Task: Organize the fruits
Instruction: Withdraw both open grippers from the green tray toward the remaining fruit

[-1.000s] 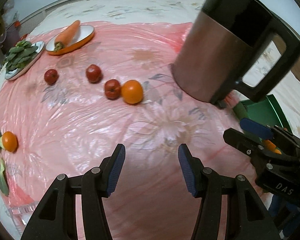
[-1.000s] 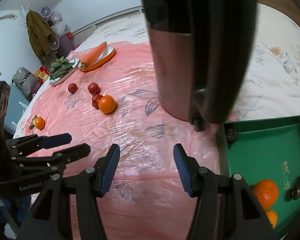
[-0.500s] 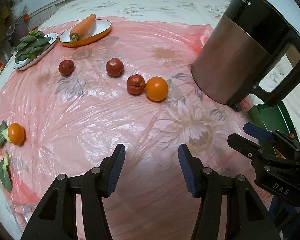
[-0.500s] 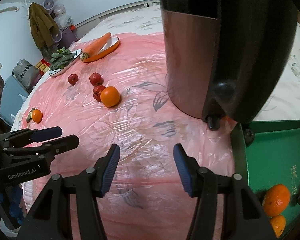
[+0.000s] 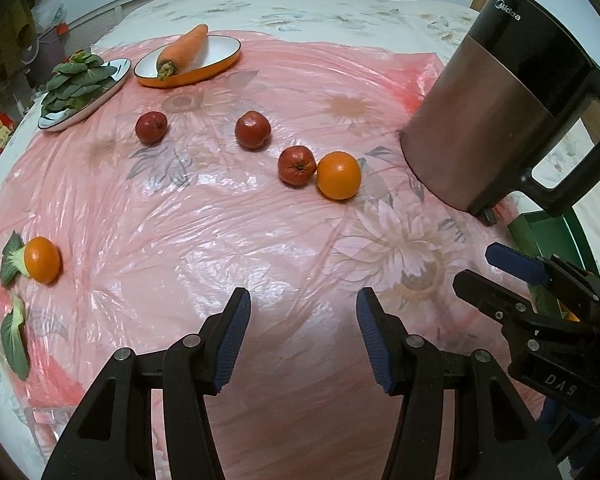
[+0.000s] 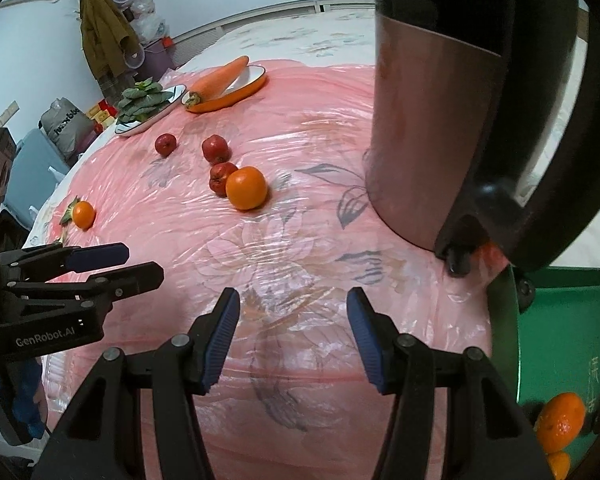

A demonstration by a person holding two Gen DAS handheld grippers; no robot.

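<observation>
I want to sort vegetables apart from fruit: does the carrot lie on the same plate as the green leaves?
No, the carrot lies on the orange-rimmed dish, beside the leaves' plate.

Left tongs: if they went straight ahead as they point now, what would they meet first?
Probably the pink plastic sheet itself. The left tongs are open and aimed at bare sheet; further along that line lie a red fruit and the large orange, though depth is unclear.

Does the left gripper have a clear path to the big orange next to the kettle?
Probably yes: the left gripper is open and only bare plastic sheet lies before the orange, though an apple touches it.
</observation>
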